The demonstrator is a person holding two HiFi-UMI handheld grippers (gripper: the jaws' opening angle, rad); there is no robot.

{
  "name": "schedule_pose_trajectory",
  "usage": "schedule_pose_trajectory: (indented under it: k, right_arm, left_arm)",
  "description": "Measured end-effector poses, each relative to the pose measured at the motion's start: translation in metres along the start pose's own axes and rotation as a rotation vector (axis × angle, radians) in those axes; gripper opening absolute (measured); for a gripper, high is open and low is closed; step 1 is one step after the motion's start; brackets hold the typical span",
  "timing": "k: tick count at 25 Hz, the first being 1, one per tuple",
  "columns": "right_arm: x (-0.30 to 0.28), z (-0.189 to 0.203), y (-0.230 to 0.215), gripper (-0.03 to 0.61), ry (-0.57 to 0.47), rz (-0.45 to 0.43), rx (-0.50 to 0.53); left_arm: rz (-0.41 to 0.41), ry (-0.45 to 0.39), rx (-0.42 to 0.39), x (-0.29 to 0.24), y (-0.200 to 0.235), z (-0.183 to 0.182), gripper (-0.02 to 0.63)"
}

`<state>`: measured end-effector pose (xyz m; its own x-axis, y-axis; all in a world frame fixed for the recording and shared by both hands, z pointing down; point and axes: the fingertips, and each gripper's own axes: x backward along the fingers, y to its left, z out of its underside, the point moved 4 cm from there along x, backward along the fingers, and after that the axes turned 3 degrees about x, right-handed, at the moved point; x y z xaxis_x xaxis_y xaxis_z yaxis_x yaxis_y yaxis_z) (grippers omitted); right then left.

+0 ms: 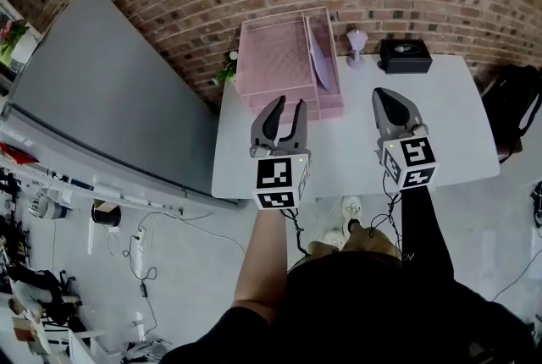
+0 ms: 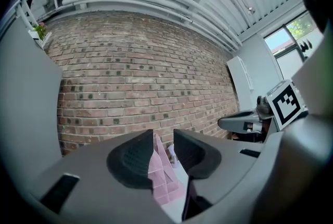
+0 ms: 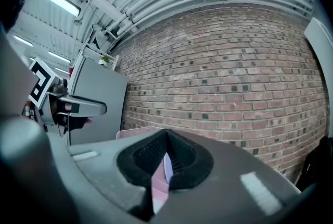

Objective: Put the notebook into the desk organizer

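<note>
The pink wire desk organizer (image 1: 284, 57) stands at the back of the white table (image 1: 440, 129), against the brick wall. A pale lilac notebook (image 1: 320, 57) stands on edge inside its right slot. My left gripper (image 1: 284, 110) hovers in front of the organizer, jaws apart with nothing between them. In the left gripper view the organizer (image 2: 164, 181) shows through the gap of the left gripper (image 2: 163, 137). My right gripper (image 1: 396, 106) is over the table to the organizer's right, shut and empty. Its own view has the right gripper (image 3: 166, 134) with tips touching, the organizer (image 3: 157, 186) and notebook (image 3: 168, 168) behind.
A black box (image 1: 405, 55) and a small white goblet (image 1: 356, 41) stand at the table's back right. A small plant (image 1: 227, 70) sits left of the organizer. A large grey panel (image 1: 102, 100) stands to the table's left, a dark bag (image 1: 517, 104) to its right.
</note>
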<state>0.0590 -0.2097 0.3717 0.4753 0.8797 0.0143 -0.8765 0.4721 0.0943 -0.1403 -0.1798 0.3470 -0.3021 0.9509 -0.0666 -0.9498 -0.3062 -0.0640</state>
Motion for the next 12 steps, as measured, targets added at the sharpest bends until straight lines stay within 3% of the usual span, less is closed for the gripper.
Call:
schedule_pose_trajectory:
  k: [5,7,12]
  right_arm:
    - [-0.001,-0.003,0.003,0.0,-0.001,-0.011,0.017]
    - [-0.001,-0.001,0.002,0.0,0.004,-0.013,0.019]
    - [-0.002,0.001,-0.001,0.0,0.016,-0.01,0.021]
  left_arm:
    - [-0.067,-0.01,-0.01,0.004,0.009,-0.001,0.008]
    - [-0.108,-0.005,-0.029,0.003,0.011,0.0,0.008]
    - [-0.118,-0.013,-0.025,0.0,0.013,-0.001,0.008]
